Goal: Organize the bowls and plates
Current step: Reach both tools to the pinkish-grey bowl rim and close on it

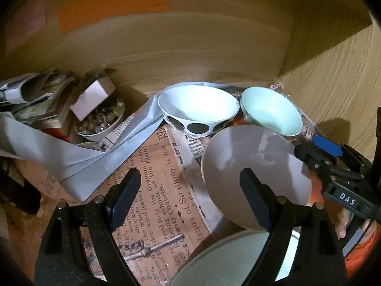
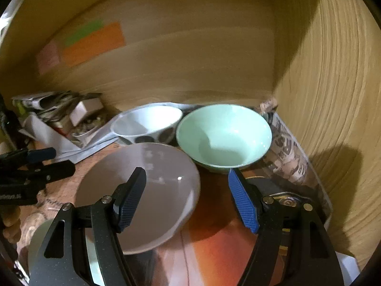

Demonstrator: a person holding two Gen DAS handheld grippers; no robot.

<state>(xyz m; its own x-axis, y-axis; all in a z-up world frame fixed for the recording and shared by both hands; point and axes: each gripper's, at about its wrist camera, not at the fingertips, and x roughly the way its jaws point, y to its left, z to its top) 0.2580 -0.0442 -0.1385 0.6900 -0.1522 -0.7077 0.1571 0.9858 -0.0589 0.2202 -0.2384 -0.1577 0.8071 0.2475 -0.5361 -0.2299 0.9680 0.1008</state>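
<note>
A grey bowl [image 1: 252, 164] [image 2: 147, 190] sits on newspaper inside a wooden cabinet. Behind it stand a white bowl with black dots [image 1: 198, 109] [image 2: 147, 124] and a mint green bowl [image 1: 271, 110] [image 2: 223, 135]. A pale dish rim [image 1: 228, 257] [image 2: 42, 245] lies nearest the cameras. My left gripper [image 1: 190, 195] is open and empty, its right finger over the grey bowl. My right gripper [image 2: 188, 197] [image 1: 333, 157] is open and empty, straddling the grey bowl's right rim, just in front of the green bowl.
Newspaper [image 1: 152, 190] lines the shelf. A folded grey sheet [image 1: 71, 157] lies at the left, with a small bowl of glass beads [image 1: 100, 121], a white box [image 1: 92, 100] and stacked papers [image 1: 35, 97]. The cabinet's wooden side wall [image 2: 333, 119] is close on the right.
</note>
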